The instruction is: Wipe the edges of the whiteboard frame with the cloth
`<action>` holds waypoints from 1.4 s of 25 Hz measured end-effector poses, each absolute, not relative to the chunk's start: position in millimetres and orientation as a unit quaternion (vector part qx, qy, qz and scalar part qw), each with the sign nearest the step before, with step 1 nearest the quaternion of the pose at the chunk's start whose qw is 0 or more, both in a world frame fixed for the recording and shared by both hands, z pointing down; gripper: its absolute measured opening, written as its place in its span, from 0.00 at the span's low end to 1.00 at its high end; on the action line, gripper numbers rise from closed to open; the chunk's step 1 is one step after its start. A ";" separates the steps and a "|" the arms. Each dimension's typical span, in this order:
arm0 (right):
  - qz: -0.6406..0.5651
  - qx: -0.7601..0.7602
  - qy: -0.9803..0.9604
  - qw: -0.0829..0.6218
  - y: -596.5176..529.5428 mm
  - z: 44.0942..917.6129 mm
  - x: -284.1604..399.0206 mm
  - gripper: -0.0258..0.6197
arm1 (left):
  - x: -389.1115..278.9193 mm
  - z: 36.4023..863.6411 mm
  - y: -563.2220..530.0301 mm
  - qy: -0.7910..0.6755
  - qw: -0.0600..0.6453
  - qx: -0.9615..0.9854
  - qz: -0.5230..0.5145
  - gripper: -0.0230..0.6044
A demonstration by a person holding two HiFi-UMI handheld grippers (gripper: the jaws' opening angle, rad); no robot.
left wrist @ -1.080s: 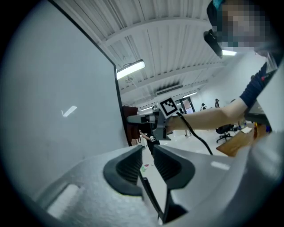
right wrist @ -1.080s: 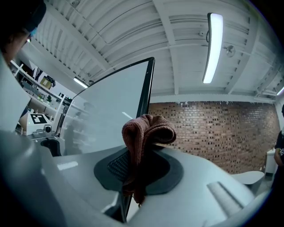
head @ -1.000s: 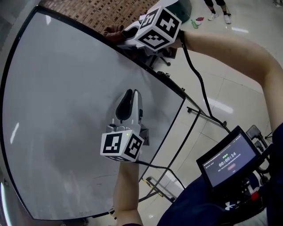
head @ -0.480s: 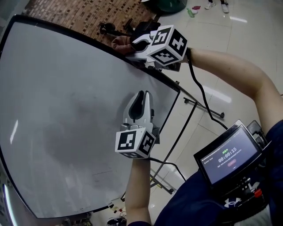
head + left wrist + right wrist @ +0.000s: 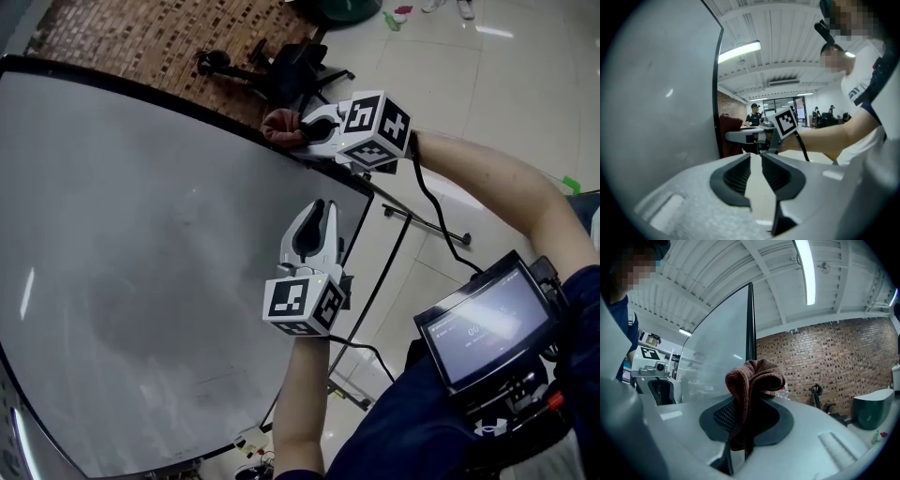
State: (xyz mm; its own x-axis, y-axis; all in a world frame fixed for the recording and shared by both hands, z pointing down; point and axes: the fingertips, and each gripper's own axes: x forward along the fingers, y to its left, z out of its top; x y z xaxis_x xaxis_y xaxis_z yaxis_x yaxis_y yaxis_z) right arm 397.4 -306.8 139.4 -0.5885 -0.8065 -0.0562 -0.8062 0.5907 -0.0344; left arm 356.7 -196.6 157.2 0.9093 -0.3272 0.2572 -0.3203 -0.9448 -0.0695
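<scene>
My left tool hangs in front of the wide white whiteboard, its jaws pressed together on nothing, the tips near the board's face but, as far as I can tell, off it. To its right, my right tool is pinching the bunched brown terry cloth and holding it against the thin black frame, on the edge that runs across the top of the head view, not far from the corner where that edge meets the next one. I judge the wiping to be under way on this one edge. With the cloth this close to the corner, little of the edge lies between them, while the long stretch of frame to the left and the edge running down toward the bottom of the picture have no cloth on them. Nothing shows me which parts are already clean, so I cannot say how much is truly done. Only the head view gives both tools, the corner and the dark metal stand legs together. The left gripper view shows the frame side-on, with the cloth tucked just behind it. The right gripper view alone shows how the cloth folds over between my jaws, and the brick wall beyond.
</scene>
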 end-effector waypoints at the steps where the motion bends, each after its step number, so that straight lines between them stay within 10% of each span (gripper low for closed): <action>1: -0.007 -0.453 0.891 0.031 -306.3 146.1 397.8 0.13 | 358.9 162.5 -194.6 0.158 0.011 -0.978 -0.139 0.16; 16: -0.114 -0.591 0.793 0.095 -290.6 205.2 501.8 0.13 | 385.9 193.0 -185.1 0.072 0.002 -0.984 -0.163 0.16; 35: -0.196 -0.453 0.861 0.121 -336.4 317.5 395.1 0.13 | 349.8 283.1 -221.5 0.081 -0.044 -0.967 -0.236 0.16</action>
State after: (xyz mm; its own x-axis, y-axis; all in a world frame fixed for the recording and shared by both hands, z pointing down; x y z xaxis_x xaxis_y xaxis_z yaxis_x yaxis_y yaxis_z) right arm 395.1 -336.4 317.5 -0.5601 -0.8279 -0.0307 -0.7333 0.5127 -0.4466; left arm 349.8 -221.5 283.1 0.8758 -0.1364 0.4629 -0.1781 -0.9829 0.0474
